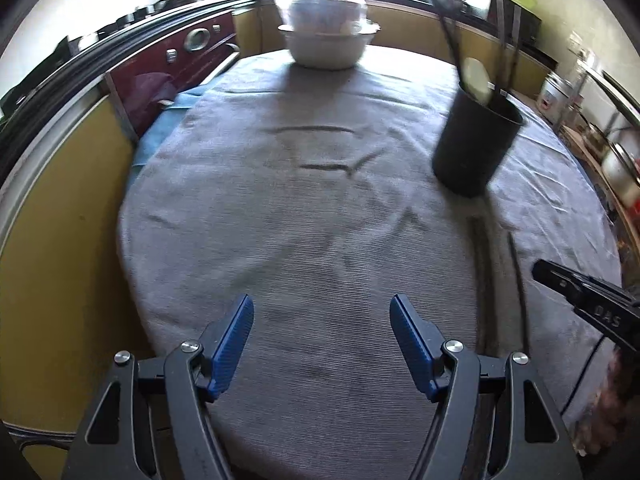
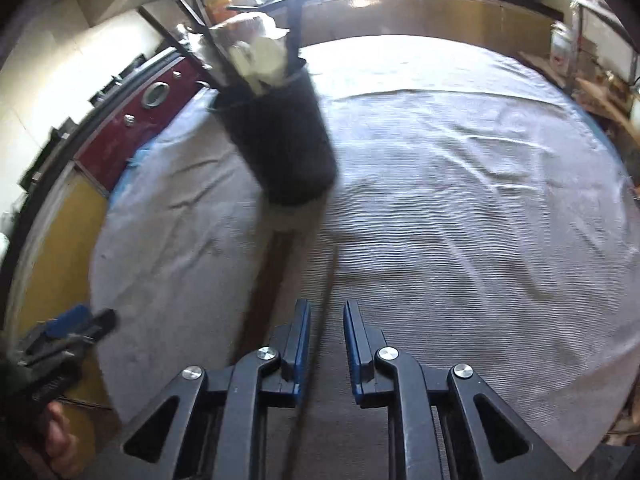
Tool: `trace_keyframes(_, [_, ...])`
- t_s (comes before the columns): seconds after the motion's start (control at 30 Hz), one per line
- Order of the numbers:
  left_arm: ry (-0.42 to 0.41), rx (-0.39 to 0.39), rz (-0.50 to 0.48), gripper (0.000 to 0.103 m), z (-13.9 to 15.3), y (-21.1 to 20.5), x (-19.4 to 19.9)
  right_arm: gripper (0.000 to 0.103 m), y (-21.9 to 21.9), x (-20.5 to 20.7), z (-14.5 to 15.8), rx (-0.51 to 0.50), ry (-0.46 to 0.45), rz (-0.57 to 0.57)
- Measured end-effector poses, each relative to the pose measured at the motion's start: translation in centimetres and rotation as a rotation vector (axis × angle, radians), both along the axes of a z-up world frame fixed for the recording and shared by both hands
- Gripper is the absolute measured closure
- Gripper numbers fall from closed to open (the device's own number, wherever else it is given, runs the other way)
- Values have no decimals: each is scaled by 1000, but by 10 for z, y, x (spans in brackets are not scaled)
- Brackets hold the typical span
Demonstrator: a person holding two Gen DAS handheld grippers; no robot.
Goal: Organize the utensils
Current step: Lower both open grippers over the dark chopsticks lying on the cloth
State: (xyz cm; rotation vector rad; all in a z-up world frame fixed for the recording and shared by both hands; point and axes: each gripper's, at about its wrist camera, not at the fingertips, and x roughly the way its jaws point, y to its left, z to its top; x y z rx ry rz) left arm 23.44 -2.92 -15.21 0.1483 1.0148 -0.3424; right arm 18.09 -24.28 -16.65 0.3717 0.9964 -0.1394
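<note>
chopstick (image 2: 326,280), thin and dark, lies on the grey cloth of the desk (image 2: 460,208), running from just in front of the black holder (image 2: 280,140) back toward the right claw (image 2: 326,320). a second, wider dark streak (image 2: 276,276) lies just beside it; motion blur, cannot tell whether it is another stick or a shadow. right claw: jaws narrow, stick passing between the blue pads (image 2: 303,336), a gap showing on the right pad's side; no firm pinch visible yet. left claw (image 1: 322,324): wide, nothing between its pads, hovering over bare cloth well apart from the stick.

handling, as judgement: light, stiff, slender, likely smooth, so it may roll or pivot in a flat pinch. the cloth gives a little, which should help the pads get under it. best hold looks to be near the close end, pads square across the shaft, leaving the far length free to tip into the holder, which already carries several utensils and a pale spoon (image 1: 476,76). holder looks light and could tip if knocked.
</note>
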Motion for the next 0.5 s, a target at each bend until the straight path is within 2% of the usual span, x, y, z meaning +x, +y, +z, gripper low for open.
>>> trace_keyframes(0.07, [6, -15, -50, 32, 0, -15, -3, 85, -4, -3, 2, -17, -9, -17])
trace_keyframes(0.17, [16, -22, -90, 32, -4, -36, -4, 85, -24, -12, 2, 36, -12, -72])
trace_keyframes(0.33, [86, -91, -156, 32, -21, -70, 2, 85, -39, -25, 4, 57, -29, -107])
trace_keyframes(0.43, [129, -81, -151, 32, -34, -84, 10, 85, -41, -28, 4, 70, -33, -106])
trace_keyframes(0.5, [84, -43, -158, 30, -35, -91, 8, 85, -41, -27, 2, 70, -32, -107])
